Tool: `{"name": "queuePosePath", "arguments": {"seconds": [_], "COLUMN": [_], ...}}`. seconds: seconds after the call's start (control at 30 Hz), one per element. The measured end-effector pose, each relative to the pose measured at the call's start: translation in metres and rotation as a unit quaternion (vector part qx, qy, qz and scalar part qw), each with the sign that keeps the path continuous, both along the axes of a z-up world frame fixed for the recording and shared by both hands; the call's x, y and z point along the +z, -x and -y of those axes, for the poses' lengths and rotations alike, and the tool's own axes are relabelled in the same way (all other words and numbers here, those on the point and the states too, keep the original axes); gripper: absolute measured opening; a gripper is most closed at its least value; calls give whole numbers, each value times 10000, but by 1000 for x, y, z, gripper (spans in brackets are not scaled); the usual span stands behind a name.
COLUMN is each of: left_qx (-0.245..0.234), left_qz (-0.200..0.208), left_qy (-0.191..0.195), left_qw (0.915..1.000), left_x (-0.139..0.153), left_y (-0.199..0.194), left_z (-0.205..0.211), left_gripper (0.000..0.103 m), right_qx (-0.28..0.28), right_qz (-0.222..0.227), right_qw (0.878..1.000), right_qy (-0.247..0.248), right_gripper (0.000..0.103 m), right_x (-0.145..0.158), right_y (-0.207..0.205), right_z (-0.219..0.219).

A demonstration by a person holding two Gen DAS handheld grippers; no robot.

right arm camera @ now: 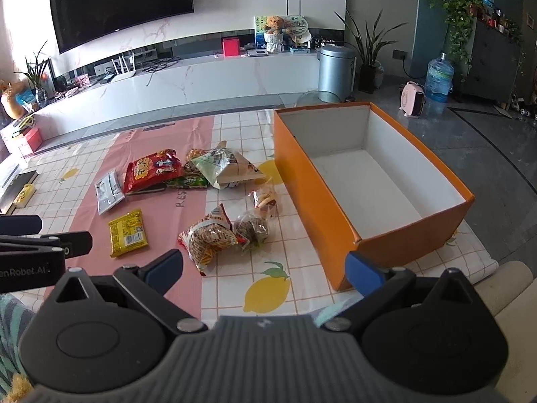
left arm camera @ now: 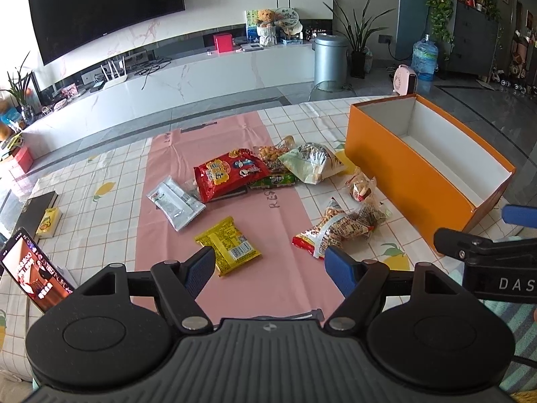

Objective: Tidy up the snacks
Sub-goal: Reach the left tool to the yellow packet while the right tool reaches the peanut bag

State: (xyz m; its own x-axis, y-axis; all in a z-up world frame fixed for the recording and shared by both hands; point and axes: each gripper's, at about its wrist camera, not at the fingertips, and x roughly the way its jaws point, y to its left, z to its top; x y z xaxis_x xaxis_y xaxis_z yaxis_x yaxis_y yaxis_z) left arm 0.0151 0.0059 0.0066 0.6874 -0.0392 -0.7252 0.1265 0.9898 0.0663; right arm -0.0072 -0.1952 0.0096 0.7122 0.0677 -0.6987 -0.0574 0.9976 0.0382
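Observation:
Several snack packets lie on the table: a red bag [left arm camera: 228, 172] [right arm camera: 150, 168], a yellow packet [left arm camera: 228, 245] [right arm camera: 128, 232], a silver packet [left arm camera: 175, 203] [right arm camera: 108, 192], a pale green bag [left arm camera: 312, 162] [right arm camera: 225, 167] and a peanut bag [left arm camera: 330, 231] [right arm camera: 208, 236]. An empty orange box [left arm camera: 402, 174] [right arm camera: 322, 201] with a white inside stands to the right. My left gripper [left arm camera: 270, 268] is open above the pink mat, near the yellow packet. My right gripper [right arm camera: 265, 268] is open above the near table edge, beside the box corner. Both are empty.
A pink mat [left arm camera: 208, 141] lies on the checked tablecloth [right arm camera: 235, 127]. A phone [left arm camera: 33, 268] and a dark book [left arm camera: 37, 211] are at the left. Beyond the table are a TV, a white cabinet, a bin [left arm camera: 330, 60] and a water bottle.

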Motion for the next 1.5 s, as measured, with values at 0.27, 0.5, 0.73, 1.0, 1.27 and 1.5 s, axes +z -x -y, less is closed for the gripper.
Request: {"name": "queuePosePath", "arguments": {"seconds": [0.27,0.5,0.73,1.0,1.27,1.5], "left_qx": [-199,217,491,945,1339,1762], "left_qz": [-187,-467,-714,-982,-1416,-1617], "left_qy": [635,691,763,804,406,593], "left_qw": [9976,9963,9933,9874,9800,9692], "left_x": [-12,-35,-53,-93,-117,-134], "left_y": [-11,-34,-62,-96,-127,-143], "left_z": [-22,-42,-58,-61,-59,-69], "left_gripper": [49,47,69,83,85,85], "right_qx": [580,848,938,1238,1392,1412], "right_qz": [245,-217,-315,-467,-651,-665], "right_qw": [9980,9959,9947,9911,9873,9862], "right_qy": [-31,-223,-259,176,396,556], "right_gripper": [79,62,62,72,72,67], "right_x": [-14,-52,-75,-102,-117,-131], "right_y": [-31,-64,-87,-111,-127,-132], "right_z": [-15,-31,-43,-66,-75,-81]}}
